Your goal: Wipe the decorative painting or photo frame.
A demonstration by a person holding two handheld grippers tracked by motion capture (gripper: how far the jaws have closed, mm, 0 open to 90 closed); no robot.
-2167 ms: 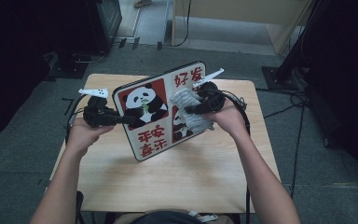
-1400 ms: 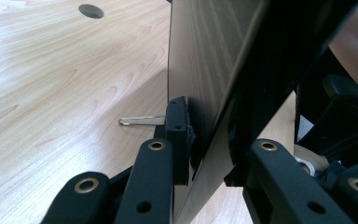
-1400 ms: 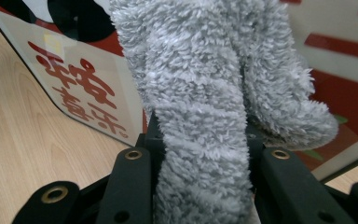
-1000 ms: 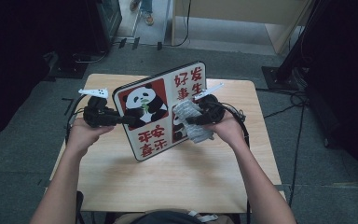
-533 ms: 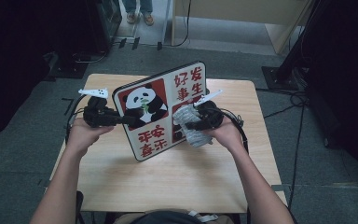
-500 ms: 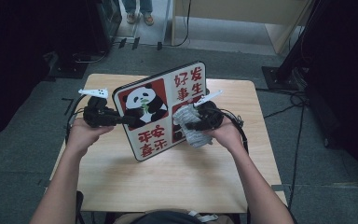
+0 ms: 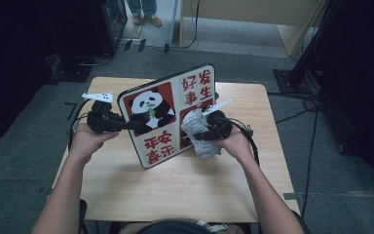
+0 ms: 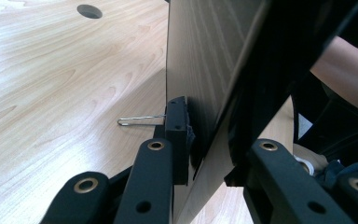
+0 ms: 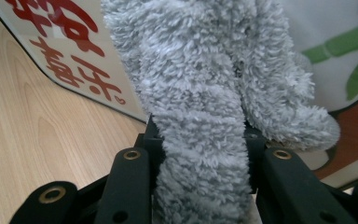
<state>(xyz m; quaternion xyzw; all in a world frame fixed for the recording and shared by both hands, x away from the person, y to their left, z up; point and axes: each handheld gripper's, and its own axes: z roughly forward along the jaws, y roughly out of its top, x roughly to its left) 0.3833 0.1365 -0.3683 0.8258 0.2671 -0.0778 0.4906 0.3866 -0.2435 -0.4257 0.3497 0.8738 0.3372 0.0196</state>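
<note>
dark floor and cables ring a pale wooden table (image 7: pixel 185 185), and at the far edge a person's shoes show by a cabinet; on the left of the high view, the left hand (image 7: pixel 85 141) sits low at the table's near-left part, wrist roughly level, pointing the left tongs (image 7: pixel 126 124) rightward at the panda board (image 7: pixel 168 114); these tongs are clamped on the board's left edge, one pad on its wood-grain back (image 8: pixel 200 70) and one on its face, as the left gripper view shows; a thin wire stand (image 8: pixel 140 120) pokes out behind that pad; the board stands tilted on its lower edge near the middle of the table, picture side toward the person; to the right, the right tongs (image 7: pixel 199 131) are pinched together on a grey fluffy cloth (image 9: pixel 200 93), which is bunched against the board's lower right panel (image 9: pixel 349 121); the right hand (image 7: pixel 236 144) is angled inward and slightly down, forearm coming up from the bottom right; judging from this, the work looks like wiping the board's face; the risk is that a hard push with the cloth would swing the board around the single left grip or slide its lower edge across the table; the cloth, held by a narrow fold, could also drag out of the right tongs if it catches on the board's edge.
</note>
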